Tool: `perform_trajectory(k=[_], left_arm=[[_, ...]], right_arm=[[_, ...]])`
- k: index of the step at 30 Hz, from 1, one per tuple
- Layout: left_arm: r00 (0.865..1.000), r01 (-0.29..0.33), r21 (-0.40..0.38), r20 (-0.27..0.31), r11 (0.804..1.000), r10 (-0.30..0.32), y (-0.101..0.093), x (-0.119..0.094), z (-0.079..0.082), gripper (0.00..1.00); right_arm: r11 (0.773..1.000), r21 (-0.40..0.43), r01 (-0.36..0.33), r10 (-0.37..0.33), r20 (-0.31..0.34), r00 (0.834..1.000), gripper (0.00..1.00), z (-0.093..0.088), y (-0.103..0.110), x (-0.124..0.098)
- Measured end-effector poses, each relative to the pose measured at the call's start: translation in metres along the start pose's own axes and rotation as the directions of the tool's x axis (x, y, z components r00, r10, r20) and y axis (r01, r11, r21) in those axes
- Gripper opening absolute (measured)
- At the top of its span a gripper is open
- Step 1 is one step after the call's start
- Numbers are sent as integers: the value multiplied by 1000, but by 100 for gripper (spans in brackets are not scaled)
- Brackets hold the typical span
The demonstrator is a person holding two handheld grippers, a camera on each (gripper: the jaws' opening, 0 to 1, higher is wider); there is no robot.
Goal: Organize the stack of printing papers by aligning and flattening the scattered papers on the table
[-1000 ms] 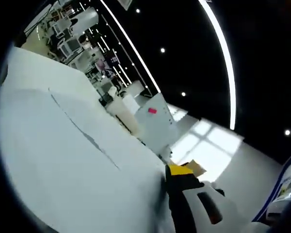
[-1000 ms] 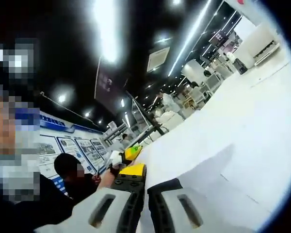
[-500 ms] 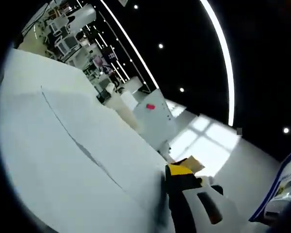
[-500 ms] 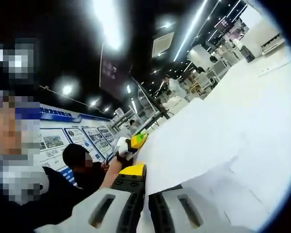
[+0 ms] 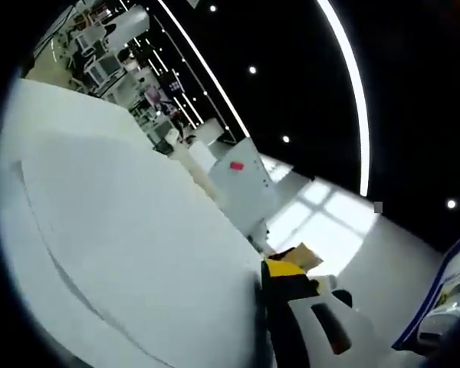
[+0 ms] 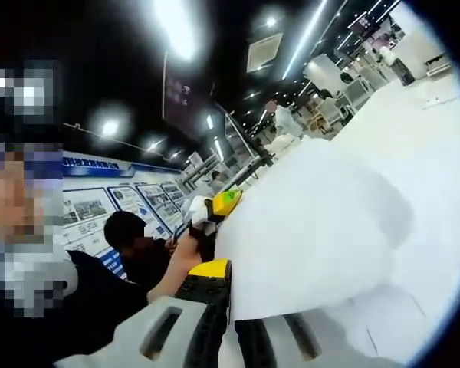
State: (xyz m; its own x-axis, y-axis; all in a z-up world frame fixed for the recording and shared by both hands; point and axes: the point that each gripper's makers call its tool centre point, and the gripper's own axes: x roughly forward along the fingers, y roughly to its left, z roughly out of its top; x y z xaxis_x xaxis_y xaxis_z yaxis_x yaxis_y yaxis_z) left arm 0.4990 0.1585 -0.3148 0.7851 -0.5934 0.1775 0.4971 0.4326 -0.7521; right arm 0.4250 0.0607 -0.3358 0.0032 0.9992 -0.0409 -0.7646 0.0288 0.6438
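A stack of white printing papers spreads across the left gripper view, its edges fanned at the lower left. My left gripper is shut on the stack's edge; one white jaw with a yellow tip shows and the paper hides the other. In the right gripper view the same papers stand lifted and bowed above the white table. My right gripper is shut on their lower edge, which covers much of the right jaw. The left gripper holds the far side of the sheet.
A white cabinet with a red label stands beyond the papers, with desks and machines further back. A person with dark hair sits by blue wall posters. Another loose sheet lies far off on the table.
The papers have risen and bowed more in both views. In the right gripper view the sheet now covers more of the right jaw. The left gripper sits higher.
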Motion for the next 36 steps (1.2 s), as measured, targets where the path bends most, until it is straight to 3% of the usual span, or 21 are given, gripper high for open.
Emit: perform_trajectory(k=[8, 15, 25, 30, 33, 36], left_arm=[[1000, 0, -2, -8, 1000, 0, 3, 1, -3, 17], [1000, 7, -3, -8, 1000, -7, 2, 0, -6, 7], [999, 2, -3, 36, 1000, -1, 2, -6, 4, 6], [998, -16, -1, 63, 1000, 16, 5, -11, 10, 6], [998, -32, 18, 63, 999, 30, 6, -12, 13, 6], [997, -40, 33, 67, 999, 38, 5, -12, 14, 6]], right_arm=[[1000, 1, -8, 8, -23, 1000, 0, -4, 3, 4], [999, -19, 33, -33, -32, 999, 0, -7, -2, 4], [992, -41, 119, -117, 39, 992, 9, 8, -14, -11], [983, -34, 180, -176, 104, 979, 19, 19, -26, -24], [957, -71, 282, -272, 123, 954, 29, 23, -40, -34], [947, -102, 305, -291, 133, 948, 32, 25, -39, -38]])
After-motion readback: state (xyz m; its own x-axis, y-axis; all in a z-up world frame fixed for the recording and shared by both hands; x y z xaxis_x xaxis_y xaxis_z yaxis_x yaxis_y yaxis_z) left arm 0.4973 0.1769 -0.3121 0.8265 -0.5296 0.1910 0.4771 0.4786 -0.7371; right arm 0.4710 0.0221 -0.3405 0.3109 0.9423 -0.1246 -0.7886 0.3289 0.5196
